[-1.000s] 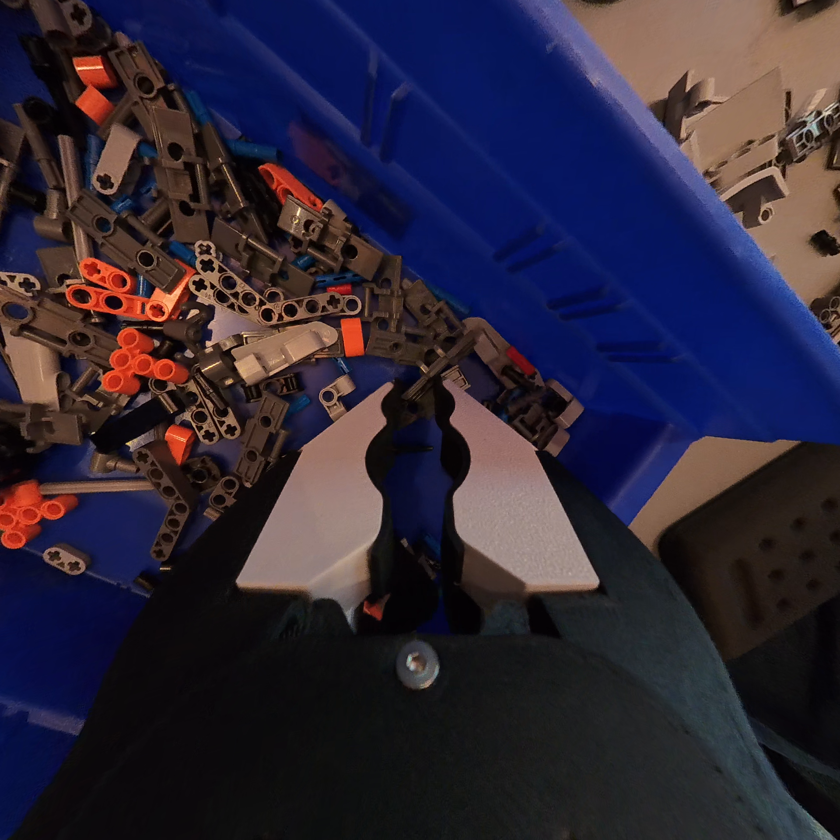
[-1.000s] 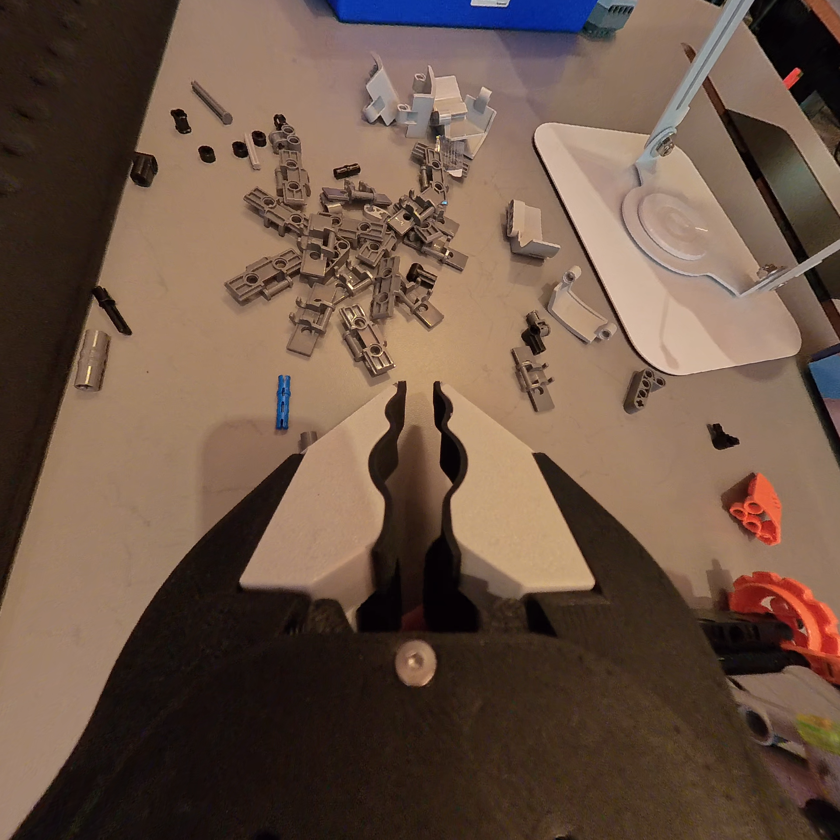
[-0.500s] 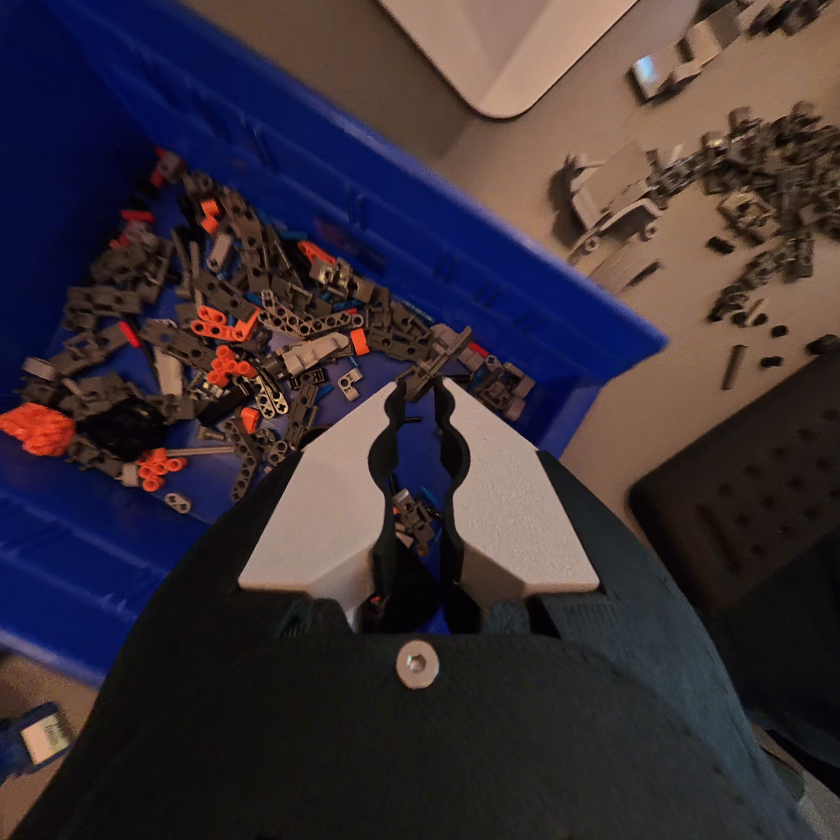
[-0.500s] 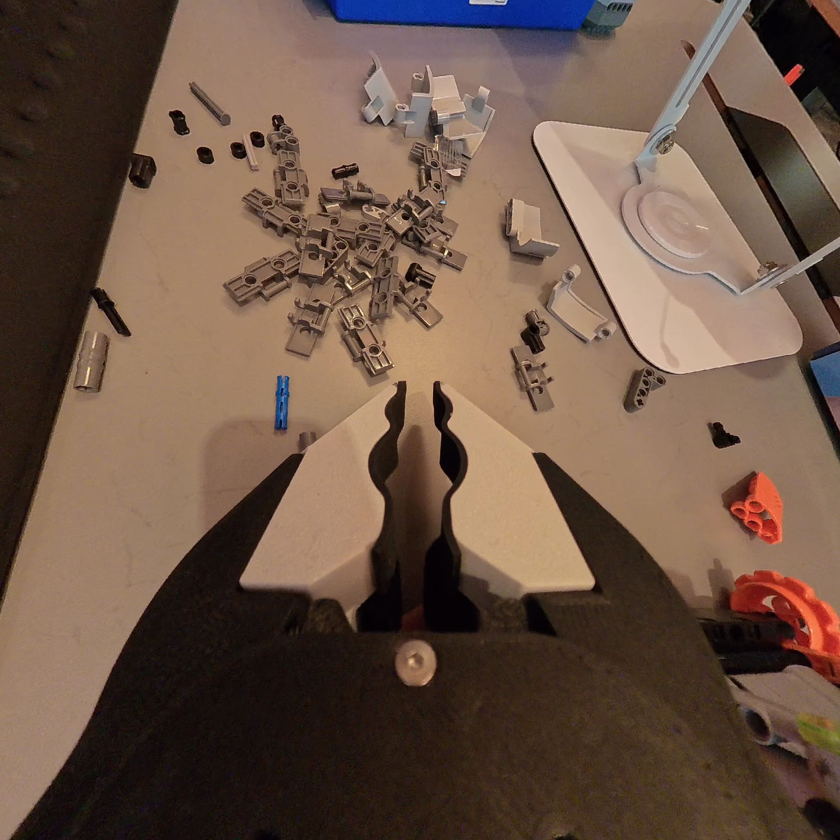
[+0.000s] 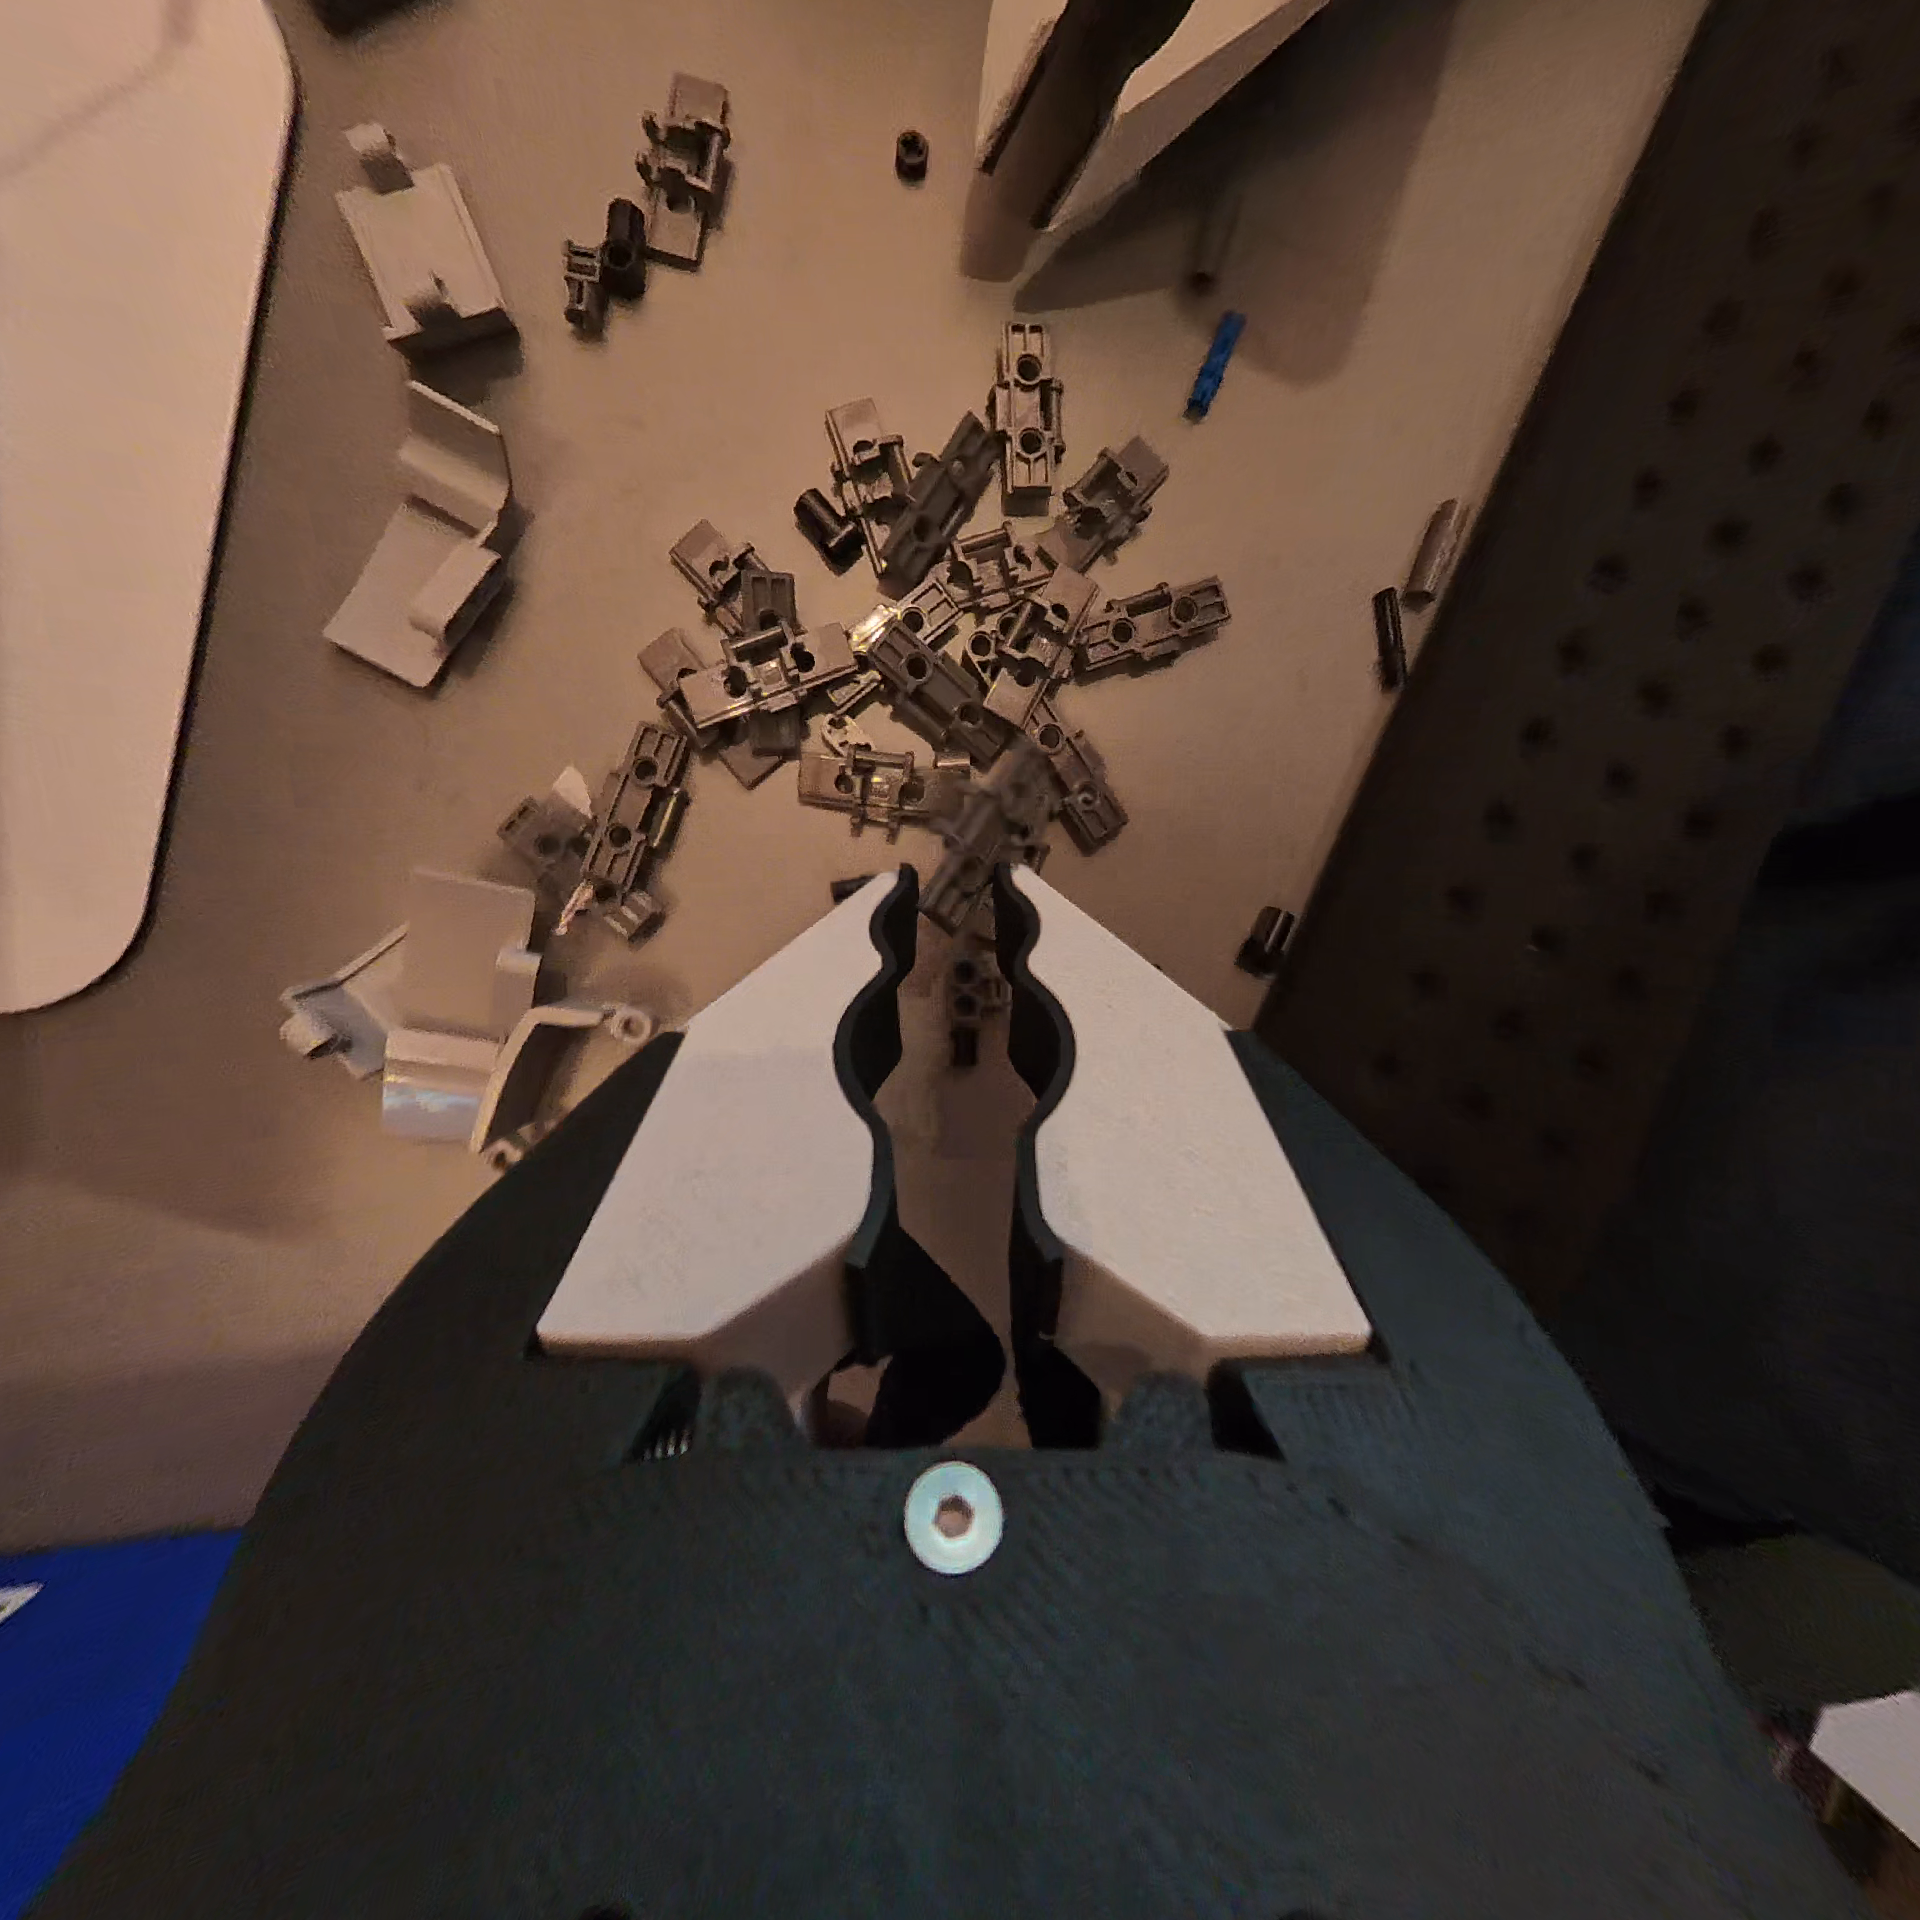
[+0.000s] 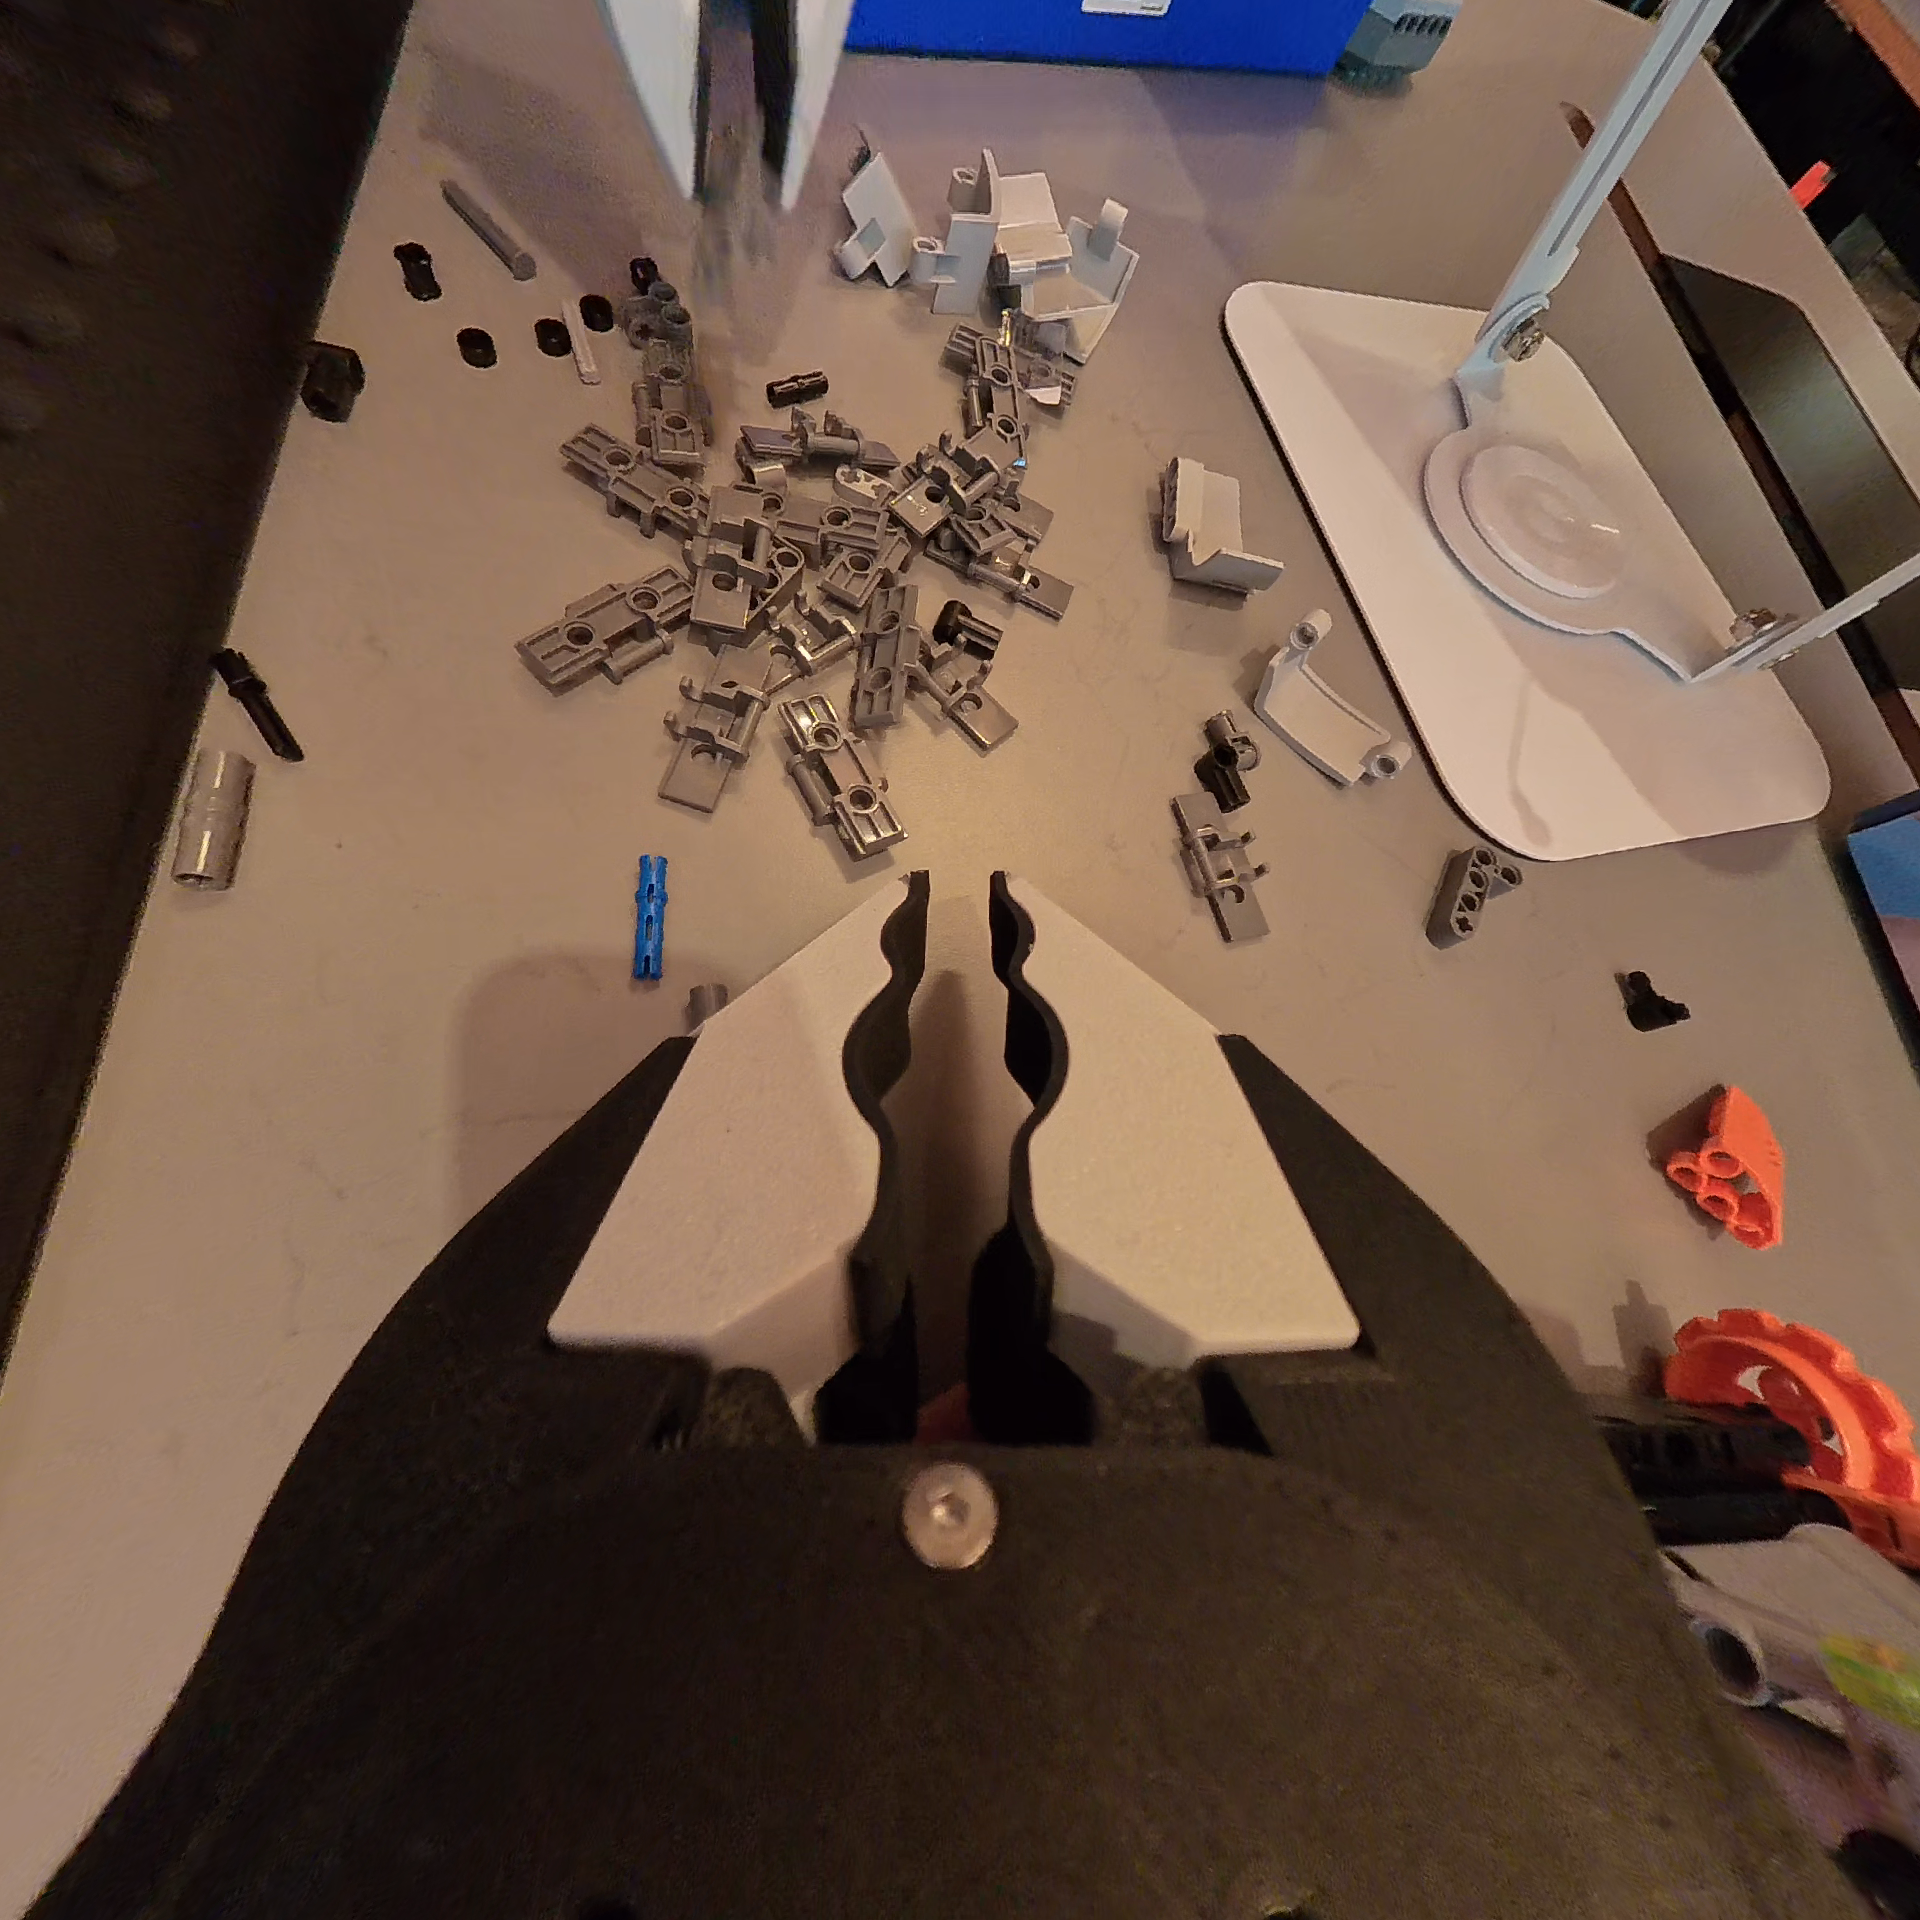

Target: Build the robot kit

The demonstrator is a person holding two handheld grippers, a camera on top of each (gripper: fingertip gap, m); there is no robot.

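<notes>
Above the heap of dark grey connector pieces (image 5: 925, 644) on the table (image 5: 312, 1195), the left gripper (image 5: 954, 891) clenches one grey connector (image 5: 982, 836) at its tips, not yet released, while the right gripper (image 6: 951, 883) hovers empty, slightly parted, beside a blue pin (image 6: 649, 914).

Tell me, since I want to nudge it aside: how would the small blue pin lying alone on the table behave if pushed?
The blue pin looks like a slim round plastic rod, so it would probably roll if pushed sideways. It seems light and stiff, likely to skid on the smooth table. Nothing touches it, so little would stop it.
</notes>
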